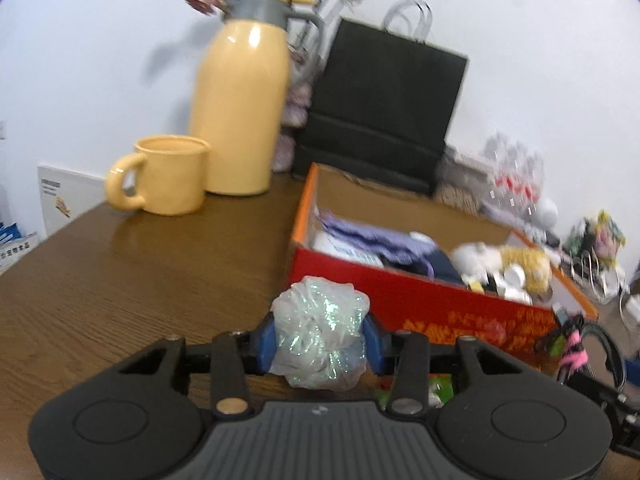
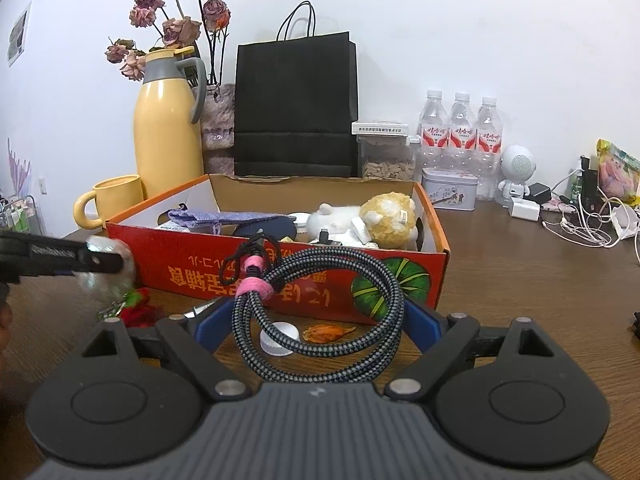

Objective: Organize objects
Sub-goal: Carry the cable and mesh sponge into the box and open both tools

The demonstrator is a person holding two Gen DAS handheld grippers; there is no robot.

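The left gripper (image 1: 320,338) pinches a crumpled iridescent plastic wad (image 1: 320,332) between its blue pads, just before the red box's (image 1: 420,304) front wall. The right gripper (image 2: 318,324) — jaws wide — grips a coiled braided cable (image 2: 320,308) over the wooden table (image 2: 520,280), near the box's front edge.

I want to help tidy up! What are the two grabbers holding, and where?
The left hand-held gripper squeezes a crinkly plastic bundle by its sides. The right hand-held gripper holds a coiled cable across the coil.
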